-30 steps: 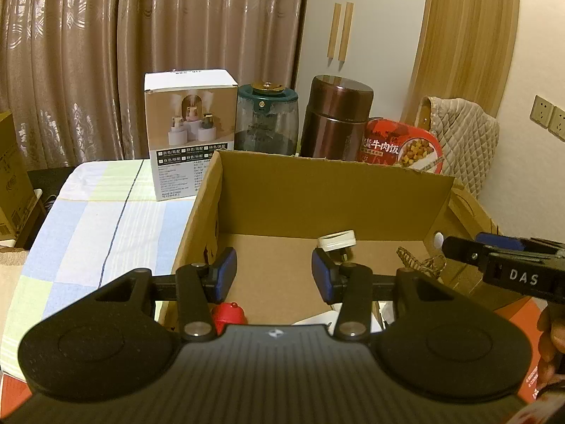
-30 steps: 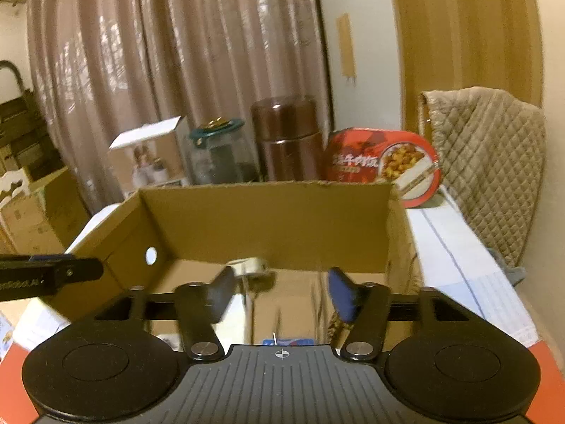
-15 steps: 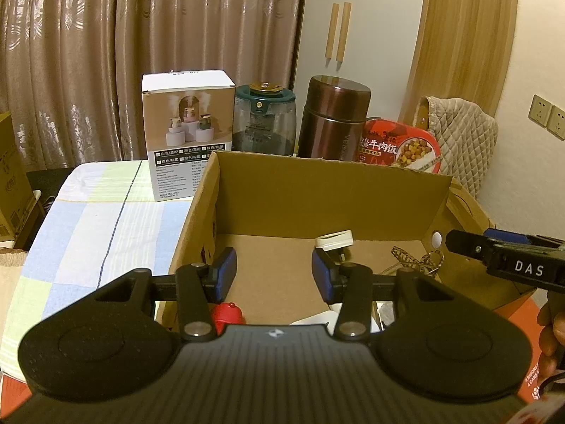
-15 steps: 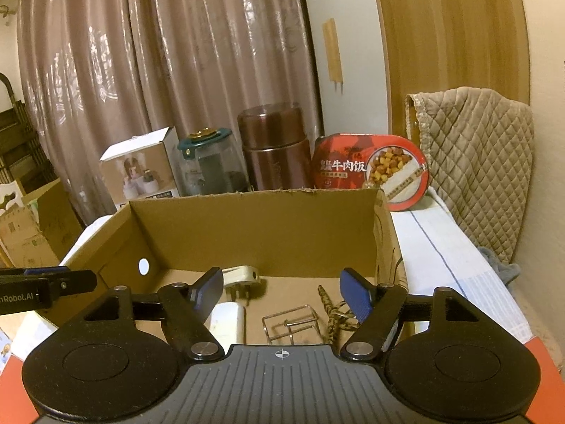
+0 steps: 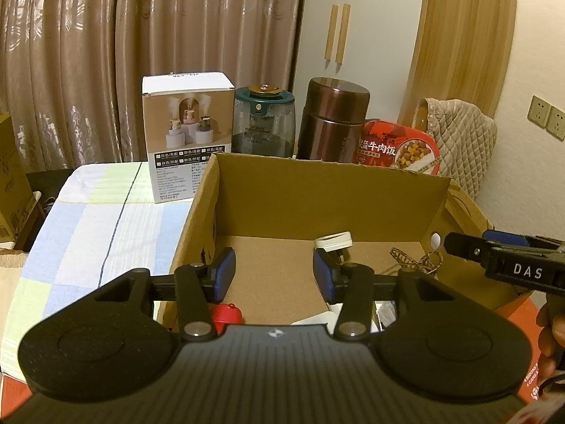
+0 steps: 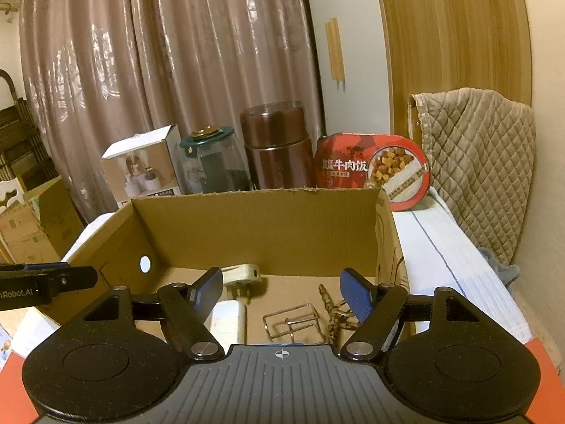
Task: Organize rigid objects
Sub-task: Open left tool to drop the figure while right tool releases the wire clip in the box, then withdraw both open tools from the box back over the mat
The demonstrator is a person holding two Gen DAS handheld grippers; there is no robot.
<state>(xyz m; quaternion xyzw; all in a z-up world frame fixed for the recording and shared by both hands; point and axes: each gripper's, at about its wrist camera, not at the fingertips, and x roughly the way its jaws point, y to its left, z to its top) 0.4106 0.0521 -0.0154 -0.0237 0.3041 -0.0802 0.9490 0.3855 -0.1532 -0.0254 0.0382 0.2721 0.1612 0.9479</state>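
Right gripper (image 6: pixel 281 291) wide, nothing held; wire rack (image 6: pixel 292 319) below in cardboard box (image 6: pixel 261 226) (left gripper (image 5: pixel 271 271) spread too).

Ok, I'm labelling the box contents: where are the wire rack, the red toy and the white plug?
wire rack (image 6: pixel 291 319), right wrist view, on its top rail.
red toy (image 5: pixel 227 312), left wrist view, on its rounded top.
white plug (image 6: pixel 242 272), right wrist view, on its body.

Dim warm indoor light, soft shadows, sharp focus throughout (no motion blur), fisheye bending at dark corners
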